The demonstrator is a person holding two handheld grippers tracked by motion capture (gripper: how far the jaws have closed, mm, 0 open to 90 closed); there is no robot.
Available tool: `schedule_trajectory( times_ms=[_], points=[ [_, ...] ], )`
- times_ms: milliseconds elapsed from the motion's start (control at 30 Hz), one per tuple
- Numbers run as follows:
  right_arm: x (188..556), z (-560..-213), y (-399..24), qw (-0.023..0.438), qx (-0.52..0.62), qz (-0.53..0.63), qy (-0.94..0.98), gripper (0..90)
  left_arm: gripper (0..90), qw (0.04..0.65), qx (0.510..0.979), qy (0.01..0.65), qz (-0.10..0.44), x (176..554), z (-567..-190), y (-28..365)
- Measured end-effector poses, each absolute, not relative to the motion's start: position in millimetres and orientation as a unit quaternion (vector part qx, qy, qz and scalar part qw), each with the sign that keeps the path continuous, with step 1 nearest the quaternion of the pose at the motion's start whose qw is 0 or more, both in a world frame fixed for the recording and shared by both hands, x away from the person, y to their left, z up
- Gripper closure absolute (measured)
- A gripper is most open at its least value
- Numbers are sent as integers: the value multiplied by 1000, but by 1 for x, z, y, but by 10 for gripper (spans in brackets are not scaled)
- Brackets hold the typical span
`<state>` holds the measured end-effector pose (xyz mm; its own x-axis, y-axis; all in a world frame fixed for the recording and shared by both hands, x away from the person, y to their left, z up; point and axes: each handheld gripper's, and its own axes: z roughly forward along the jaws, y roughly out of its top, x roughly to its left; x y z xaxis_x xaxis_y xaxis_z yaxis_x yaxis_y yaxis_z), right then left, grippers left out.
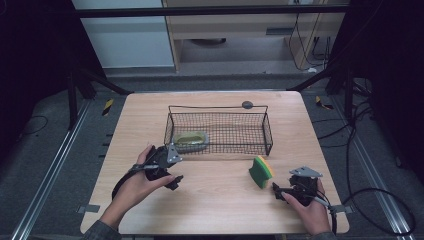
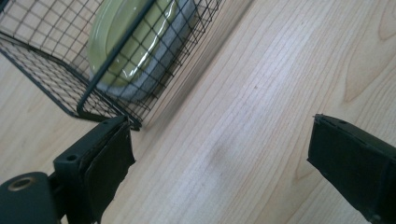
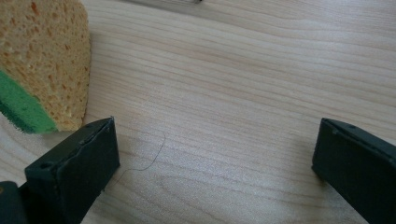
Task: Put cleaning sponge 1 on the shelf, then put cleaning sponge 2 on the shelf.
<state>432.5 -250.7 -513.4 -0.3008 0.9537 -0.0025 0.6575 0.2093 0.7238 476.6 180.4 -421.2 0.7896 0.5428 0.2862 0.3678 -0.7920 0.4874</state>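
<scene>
Currently my left gripper [image 1: 172, 181] sits with jaws released, empty, by the wire basket's [image 1: 267, 131] near-left corner; green dish [image 1: 190, 140] inside. Right gripper [image 1: 276, 190] also released beside the sponge [image 1: 261, 171], near bench's front-right. Risk: a jaw snagging mesh, dragging the basket.

i see the table [image 1: 215, 200] lit bright, the room around it dark; close-up pictures look a bit blurry.

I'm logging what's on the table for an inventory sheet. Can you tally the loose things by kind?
Wire basket: 1
Green dish, lying inside the basket: 1
Sponge, yellow and green, on the table in front of the basket: 1
Total: 3
</scene>
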Motion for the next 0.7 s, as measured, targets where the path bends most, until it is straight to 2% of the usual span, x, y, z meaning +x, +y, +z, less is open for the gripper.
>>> schedule_trajectory(
  times_ms=[367, 600, 667, 700],
  points=[
    [432, -513, -250, 231, 542, 318, 743, 5, 56, 246, 884, 345, 195, 473, -455, 214],
    [433, -513, -251, 227, 535, 318, 749, 9, 52, 243, 872, 382, 188, 477, -478, 232],
    [432, -511, -251, 221, 534, 311, 755, 16, 52, 246, 868, 390, 184, 477, -482, 235],
    [430, -509, -250, 215, 532, 309, 758, 52, 48, 244, 867, 393, 185, 477, -484, 237]
  ],
)
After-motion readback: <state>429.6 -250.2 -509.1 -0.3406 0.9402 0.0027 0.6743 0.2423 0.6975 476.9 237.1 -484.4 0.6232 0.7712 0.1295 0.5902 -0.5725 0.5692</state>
